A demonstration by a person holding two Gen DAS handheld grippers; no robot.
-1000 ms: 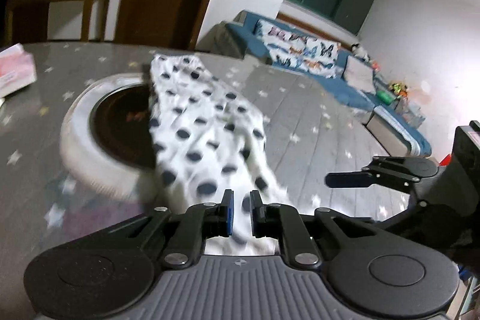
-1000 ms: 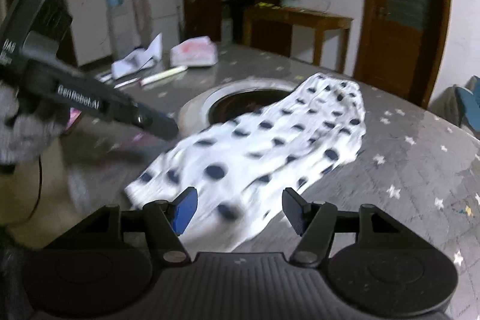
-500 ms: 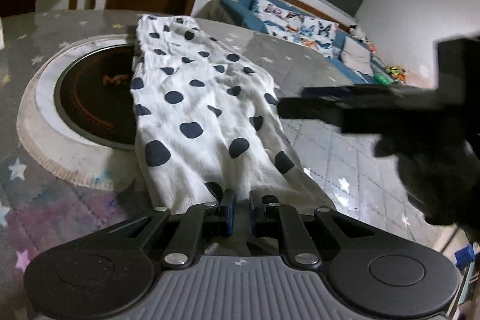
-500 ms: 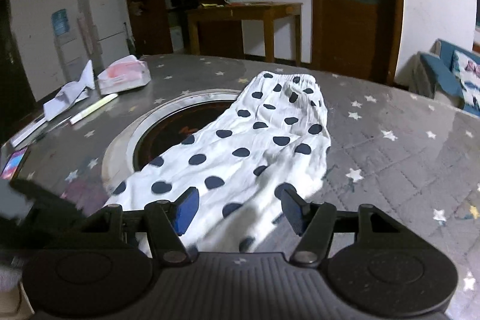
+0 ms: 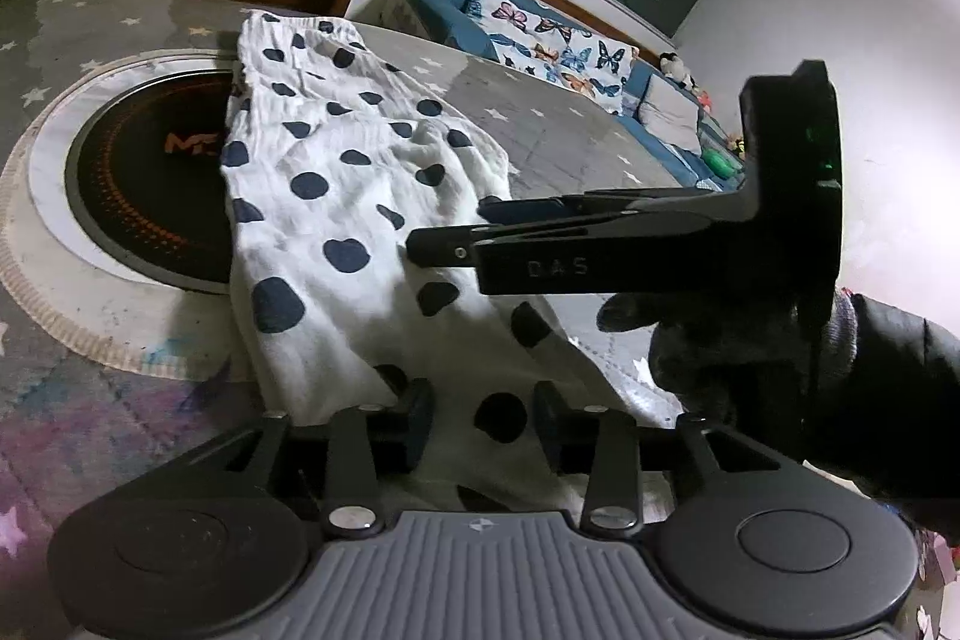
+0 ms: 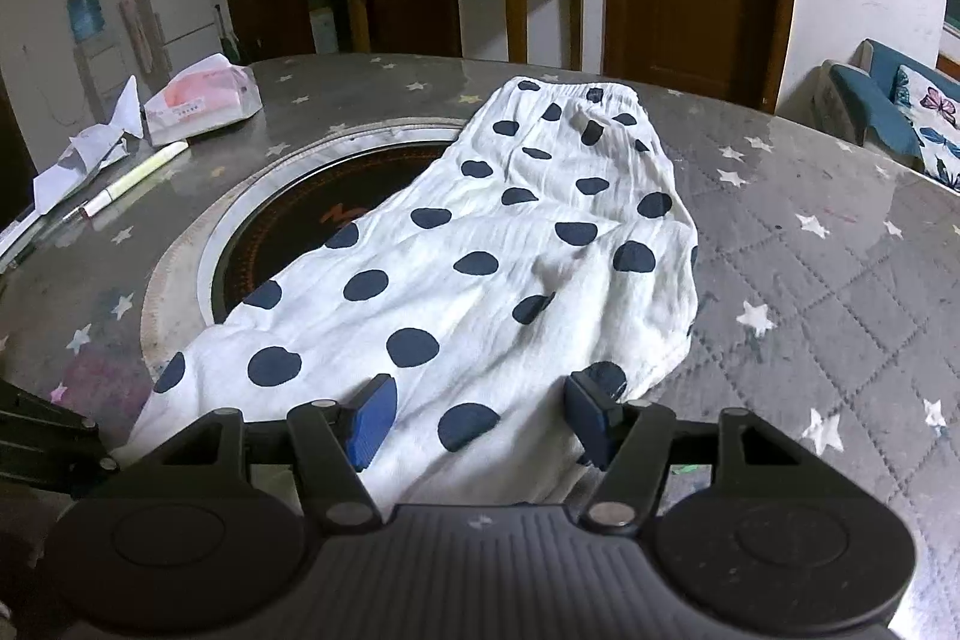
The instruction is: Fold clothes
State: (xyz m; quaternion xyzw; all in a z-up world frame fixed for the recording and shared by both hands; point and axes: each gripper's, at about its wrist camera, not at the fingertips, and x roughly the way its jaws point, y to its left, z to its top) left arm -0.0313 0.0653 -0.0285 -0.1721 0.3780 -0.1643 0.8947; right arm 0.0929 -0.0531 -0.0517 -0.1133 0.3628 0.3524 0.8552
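The room is dim, lit from above. Glare shines on the glossy surface (image 6: 828,196). Picture edges bend strongly; corners are dark.

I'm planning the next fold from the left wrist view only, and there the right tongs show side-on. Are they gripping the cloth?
Observer: No. The right tongs stand open over the near edge of the polka-dot garment, pads apart, not pinching it.
Operator: Any clutter past the cooktop?
Observer: A tissue pack, a pen and crumpled paper lie on the table across the cooktop from the garment, apart from it.
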